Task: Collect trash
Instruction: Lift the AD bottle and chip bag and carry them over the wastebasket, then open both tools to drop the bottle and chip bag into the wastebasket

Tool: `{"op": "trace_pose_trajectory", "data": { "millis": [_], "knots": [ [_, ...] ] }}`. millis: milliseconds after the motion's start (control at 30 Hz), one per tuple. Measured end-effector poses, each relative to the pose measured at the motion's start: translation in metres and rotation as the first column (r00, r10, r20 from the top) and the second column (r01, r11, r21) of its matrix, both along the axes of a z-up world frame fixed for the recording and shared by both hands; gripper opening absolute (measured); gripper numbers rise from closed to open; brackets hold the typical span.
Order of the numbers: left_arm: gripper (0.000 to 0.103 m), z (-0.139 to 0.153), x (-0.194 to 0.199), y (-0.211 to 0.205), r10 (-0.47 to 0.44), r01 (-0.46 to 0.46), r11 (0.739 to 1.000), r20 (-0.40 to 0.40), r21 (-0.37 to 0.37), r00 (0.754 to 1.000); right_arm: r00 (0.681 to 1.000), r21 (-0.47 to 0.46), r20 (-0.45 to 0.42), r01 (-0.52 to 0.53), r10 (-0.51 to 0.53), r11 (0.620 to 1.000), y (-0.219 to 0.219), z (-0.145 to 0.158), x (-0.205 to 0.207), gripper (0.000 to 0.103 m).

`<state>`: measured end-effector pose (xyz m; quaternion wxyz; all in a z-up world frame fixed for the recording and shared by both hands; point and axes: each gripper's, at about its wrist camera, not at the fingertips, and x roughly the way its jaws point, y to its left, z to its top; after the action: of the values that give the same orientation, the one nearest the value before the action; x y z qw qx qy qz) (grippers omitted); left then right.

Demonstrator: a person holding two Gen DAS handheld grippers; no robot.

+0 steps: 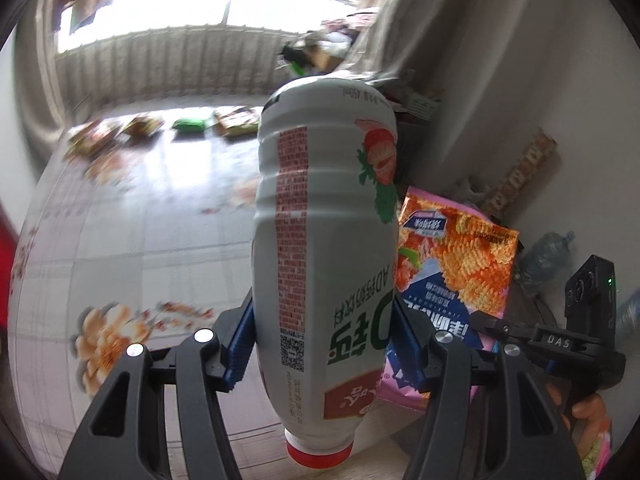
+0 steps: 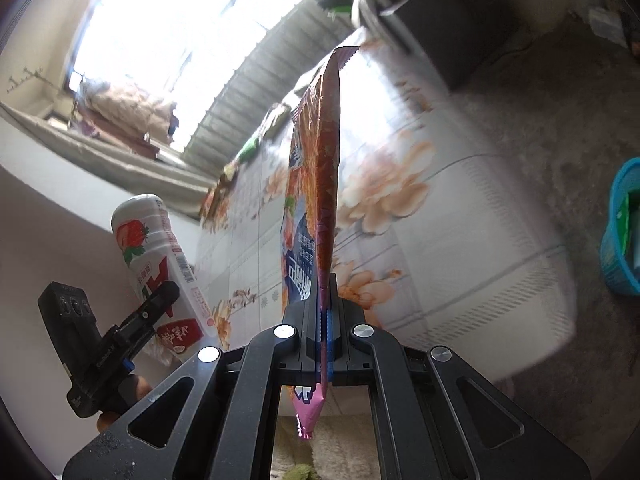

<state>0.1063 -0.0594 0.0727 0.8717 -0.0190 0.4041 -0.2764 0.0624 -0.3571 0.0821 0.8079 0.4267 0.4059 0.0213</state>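
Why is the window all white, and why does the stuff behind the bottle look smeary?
In the left wrist view the window is blown out by daylight, and the flowered bedcover and far wrappers are smeared by motion blur, while the bottle stays sharp. In the right wrist view the window glares white too, and the fisheye lens bends the bed's edge.

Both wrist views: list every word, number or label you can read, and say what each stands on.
"DAS": on the right gripper, left wrist view.
"450ml", upside down: near the base of the bottle.
"AD", upside down, with large green Chinese characters: bottle label.
QR code and red fine print on the bottle: too small to read.
Chinese text on the snack bag: too blurred to read.
White lettering on the left gripper, right wrist view: too small.
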Motion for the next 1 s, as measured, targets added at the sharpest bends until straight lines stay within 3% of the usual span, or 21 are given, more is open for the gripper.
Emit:
{"op": "trace_pose_trajectory", "data": {
  "millis": [200,367,533,600,733,833,933,1000],
  "knots": [
    [0.058,0.013,-0.011,-0.066,-0.161,0.161,0.987,0.005,0.004,0.987,0.989,0.041,0.016,0.144,-0.144,0.989,-0.041,-0.012,-0.057,0.000],
    [0.058,0.010,-0.026,-0.153,-0.343,0.344,0.938,-0.036,0.037,0.939,0.958,0.086,0.008,0.286,-0.288,0.954,-0.082,-0.031,-0.111,0.000],
    [0.058,-0.014,-0.044,-0.259,-0.515,0.529,0.845,-0.145,0.083,0.845,0.906,0.123,-0.020,0.421,-0.422,0.899,-0.125,-0.056,-0.161,0.000],
    [0.058,-0.033,-0.054,-0.308,-0.575,0.601,0.791,-0.197,0.112,0.794,0.882,0.140,-0.042,0.471,-0.470,0.871,-0.143,-0.069,-0.179,0.000],
    [0.058,-0.072,-0.066,-0.383,-0.627,0.687,0.710,-0.307,0.151,0.716,0.839,0.167,-0.086,0.543,-0.537,0.823,-0.173,-0.093,-0.201,0.000],
    [0.058,-0.102,-0.072,-0.432,-0.646,0.728,0.660,-0.353,0.188,0.677,0.811,0.183,-0.116,0.585,-0.574,0.790,-0.200,-0.114,-0.211,0.000],
    [0.058,-0.129,-0.072,-0.471,-0.645,0.748,0.634,-0.398,0.198,0.653,0.782,0.200,-0.158,0.624,-0.603,0.756,-0.226,-0.136,-0.210,0.000],
    [0.061,-0.147,-0.066,-0.495,-0.630,0.743,0.634,-0.413,0.215,0.657,0.766,0.189,-0.174,0.642,-0.618,0.743,-0.241,-0.153,-0.210,0.006]
  ]
}}
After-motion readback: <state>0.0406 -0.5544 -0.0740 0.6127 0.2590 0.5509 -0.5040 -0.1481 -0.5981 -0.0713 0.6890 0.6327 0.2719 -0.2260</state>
